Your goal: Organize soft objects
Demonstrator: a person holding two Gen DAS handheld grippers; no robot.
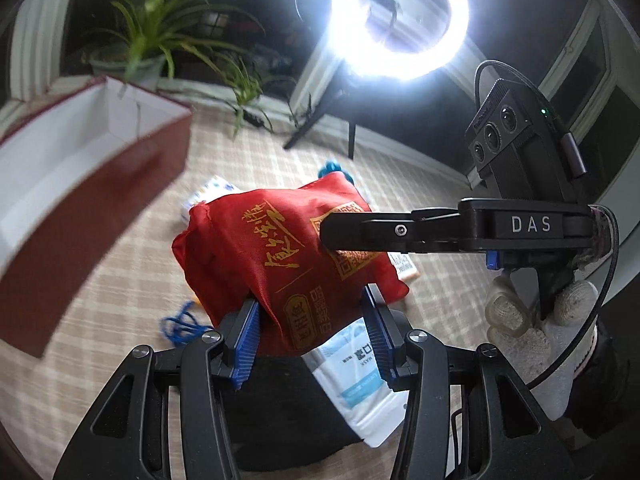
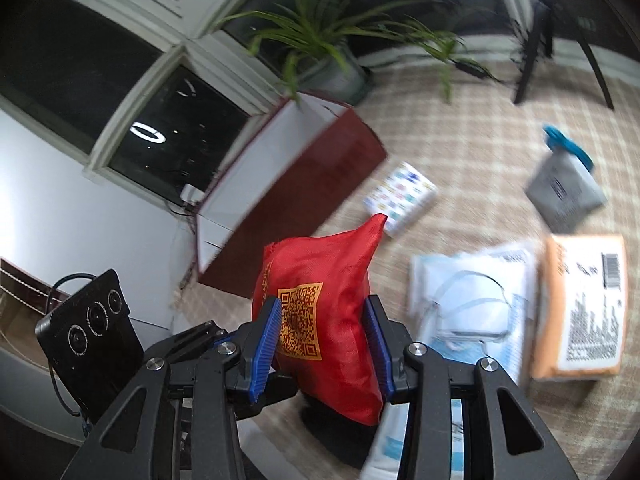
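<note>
A red fabric pouch with gold lettering and a QR code is lifted above the checked cloth. My left gripper is shut on its lower edge. My right gripper is shut on its other side, blue pads pressing the pouch; its black fingers also show from the side in the left wrist view. An open dark red box with a white inside stands to the left; it shows tilted in the right wrist view.
On the checked cloth lie a white mask pack, an orange packet, a patterned tissue pack, a grey pouch with a blue cap and a blue cord. A ring light and potted plants stand behind.
</note>
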